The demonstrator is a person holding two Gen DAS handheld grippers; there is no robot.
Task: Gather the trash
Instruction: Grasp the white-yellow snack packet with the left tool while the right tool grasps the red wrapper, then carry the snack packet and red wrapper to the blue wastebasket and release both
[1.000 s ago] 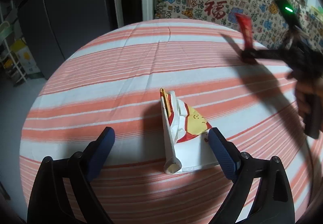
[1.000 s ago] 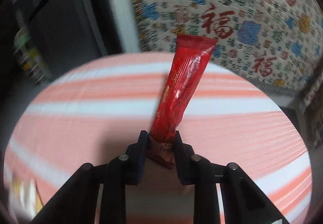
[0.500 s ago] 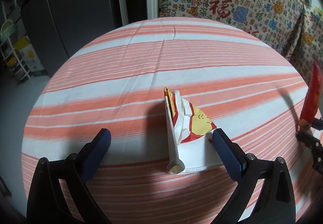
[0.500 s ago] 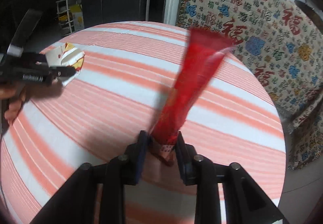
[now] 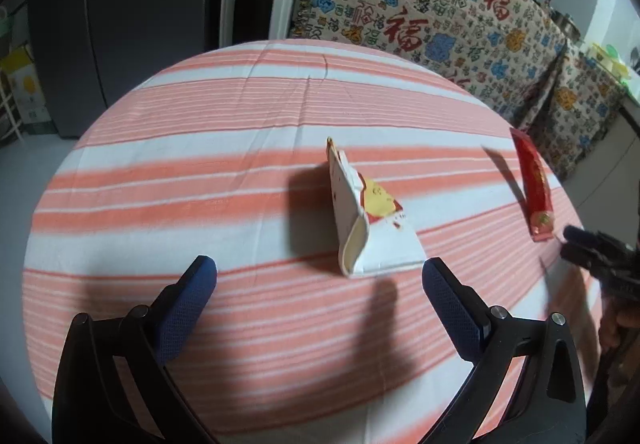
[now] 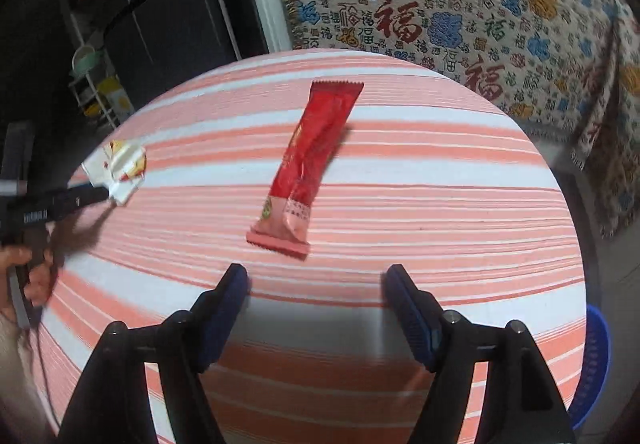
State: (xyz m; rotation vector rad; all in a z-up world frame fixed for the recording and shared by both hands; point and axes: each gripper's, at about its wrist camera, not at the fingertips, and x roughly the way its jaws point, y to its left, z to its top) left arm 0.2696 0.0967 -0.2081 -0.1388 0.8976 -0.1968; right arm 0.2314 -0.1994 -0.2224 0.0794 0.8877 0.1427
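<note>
**Both grippers released, trash loose on the table**

Right gripper, jaws just opened and empty, sits short of the red wrapper lying flat on the striped tablecloth. Left gripper gapes before the folded paper carton. Risk: thin film may slip under closing pads; the wrapper looks blurred, possibly unsettled.

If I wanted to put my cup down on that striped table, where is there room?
Plenty. The far half of the striped table, toward the patterned cloth, is bare, and so is the wide stretch between the white carton and the red wrapper. The near edge is crowded: the left gripper stands open at the carton, the right gripper open just short of the wrapper.
</note>
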